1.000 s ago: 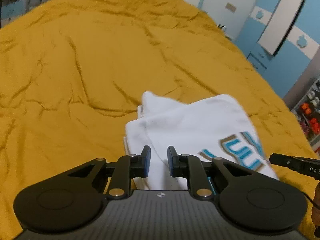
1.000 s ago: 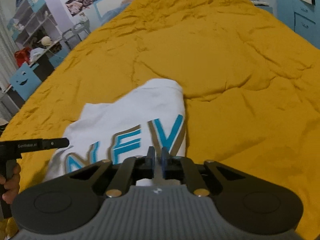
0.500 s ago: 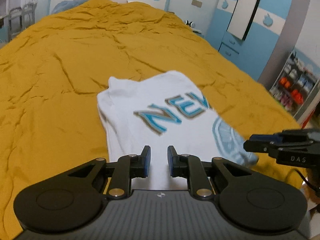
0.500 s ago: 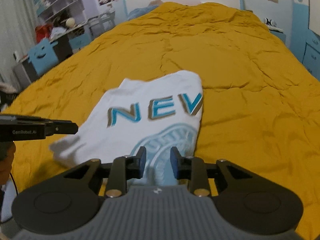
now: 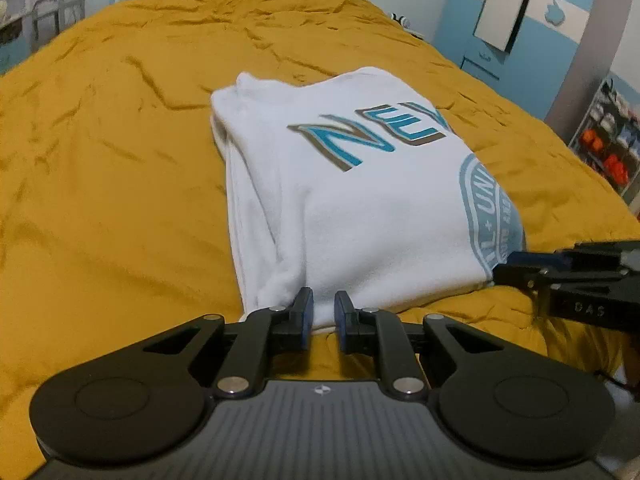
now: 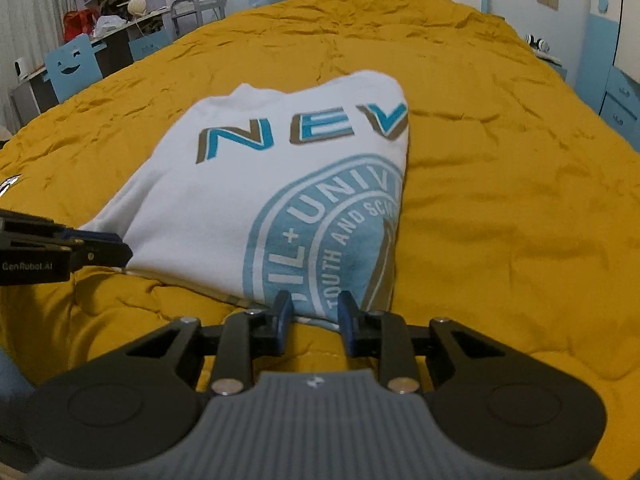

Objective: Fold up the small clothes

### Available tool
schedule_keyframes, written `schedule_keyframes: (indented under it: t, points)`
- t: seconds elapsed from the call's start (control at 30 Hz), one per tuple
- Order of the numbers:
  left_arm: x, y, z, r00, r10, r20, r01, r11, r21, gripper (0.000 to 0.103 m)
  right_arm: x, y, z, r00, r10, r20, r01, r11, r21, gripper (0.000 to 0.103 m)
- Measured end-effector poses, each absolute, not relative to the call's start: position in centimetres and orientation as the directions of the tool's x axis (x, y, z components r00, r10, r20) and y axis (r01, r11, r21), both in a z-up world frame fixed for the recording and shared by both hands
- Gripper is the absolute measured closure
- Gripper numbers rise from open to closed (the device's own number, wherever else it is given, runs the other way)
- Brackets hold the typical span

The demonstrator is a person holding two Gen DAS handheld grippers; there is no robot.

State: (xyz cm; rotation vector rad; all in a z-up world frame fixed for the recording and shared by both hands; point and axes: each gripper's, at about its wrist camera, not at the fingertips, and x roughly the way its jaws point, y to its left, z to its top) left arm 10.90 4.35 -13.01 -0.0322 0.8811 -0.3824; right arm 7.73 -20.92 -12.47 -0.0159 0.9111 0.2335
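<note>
Folded white cotton T-shirt with blue block lettering and a round pale-blue seal lies flat on the wrinkled mustard-yellow bedspread. Left gripper sits at the shirt's near edge, jaws narrowly apart with no cloth between the blue pads. Right gripper hovers at the near hem over the seal print, jaws a little wider and closing, nothing pinched between them.

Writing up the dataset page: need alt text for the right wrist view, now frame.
A folded white shirt with blue "NEV" lettering and a round seal lies on a yellow bedspread, its near edge just ahead of the right gripper, whose jaws stand apart and are closing with nothing held. The left gripper reaches in from the left edge.
</note>
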Motion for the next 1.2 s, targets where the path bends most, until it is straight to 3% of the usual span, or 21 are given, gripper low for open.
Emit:
schedule_keyframes:
  t: [0.23, 0.53, 0.6, 0.67, 0.73, 0.8, 0.87, 0.97, 1.1, 1.2]
  points:
    - [10.6, 3.8, -13.7, 0.591, -0.316, -0.742, 0.328, 0.935, -0.137, 0.086, 7.9, -21.2, -13.8, 0.585, 0.189, -0.789, -0.214, 0.974, 0.074, 0.083]
    - [10.0, 4.0, -11.5, 0.608, -0.319, -0.728, 0.333, 0.934, -0.13, 0.083, 8.8, -21.5, -10.9, 0.547, 0.216, -0.809, -0.238, 0.966, 0.097, 0.081]
    - [9.6, 4.0, -10.2, 0.621, -0.332, -0.71, 0.342, 0.93, -0.135, 0.068, 9.0, -21.7, -9.5, 0.544, 0.241, -0.804, -0.245, 0.962, 0.123, 0.075]
    - [9.2, 4.0, -8.8, 0.651, -0.336, -0.68, 0.351, 0.928, -0.123, 0.061, 8.9, -21.8, -7.7, 0.557, 0.254, -0.791, -0.252, 0.959, 0.13, 0.064]
    - [8.9, 3.7, -7.0, 0.688, -0.335, -0.643, 0.363, 0.927, -0.095, 0.055, 8.9, -21.7, -5.7, 0.587, 0.258, -0.767, -0.27, 0.956, 0.115, 0.06]
    - [8.8, 3.4, -5.0, 0.727, -0.327, -0.604, 0.363, 0.929, -0.066, 0.041, 9.0, -21.8, -3.3, 0.628, 0.262, -0.733, -0.278, 0.955, 0.103, 0.054]
    - [8.8, 3.1, -2.9, 0.777, -0.303, -0.551, 0.35, 0.937, -0.022, 0.033, 9.1, -21.8, -1.2, 0.671, 0.261, -0.694, -0.278, 0.956, 0.091, 0.043]
    - [8.8, 2.8, 0.3, 0.845, -0.27, -0.461, 0.316, 0.949, 0.023, 0.012, 9.0, -21.7, 2.2, 0.746, 0.236, -0.623, -0.264, 0.963, 0.048, 0.026]
    - [7.7, 2.2, 3.3, 0.926, -0.23, -0.301, 0.262, 0.962, 0.073, 0.0, 7.7, -21.4, 5.7, 0.823, 0.201, -0.531, -0.226, 0.974, 0.018, 0.021]
    - [6.0, 1.1, 4.2, 0.96, -0.2, -0.195, 0.229, 0.963, 0.141, 0.0, 6.1, -21.2, 7.1, 0.851, 0.181, -0.494, -0.197, 0.98, 0.021, 0.021]
